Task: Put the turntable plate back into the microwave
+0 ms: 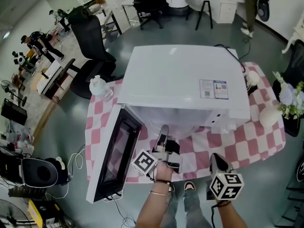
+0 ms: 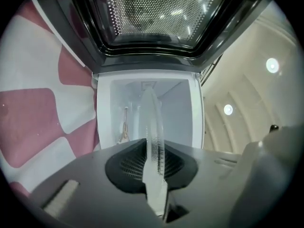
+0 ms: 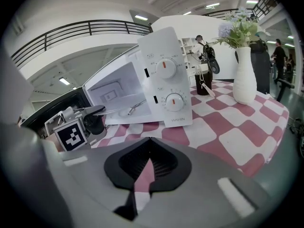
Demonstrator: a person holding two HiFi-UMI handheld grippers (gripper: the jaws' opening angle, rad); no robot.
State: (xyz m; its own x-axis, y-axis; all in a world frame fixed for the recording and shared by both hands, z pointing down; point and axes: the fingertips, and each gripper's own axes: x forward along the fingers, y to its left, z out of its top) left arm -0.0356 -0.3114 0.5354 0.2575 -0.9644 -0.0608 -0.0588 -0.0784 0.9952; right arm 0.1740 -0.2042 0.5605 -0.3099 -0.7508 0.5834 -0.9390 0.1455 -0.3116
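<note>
Left gripper had its fingers clamped on the plate at the open microwave. It should go in level and centred. Right gripper had its fingers together, empty.

A glossy grey floor spreads around a table under a pink-and-white checked cloth, with black office chairs and white cabinets behind, while strip lights shine above a dark balcony railing.
</note>
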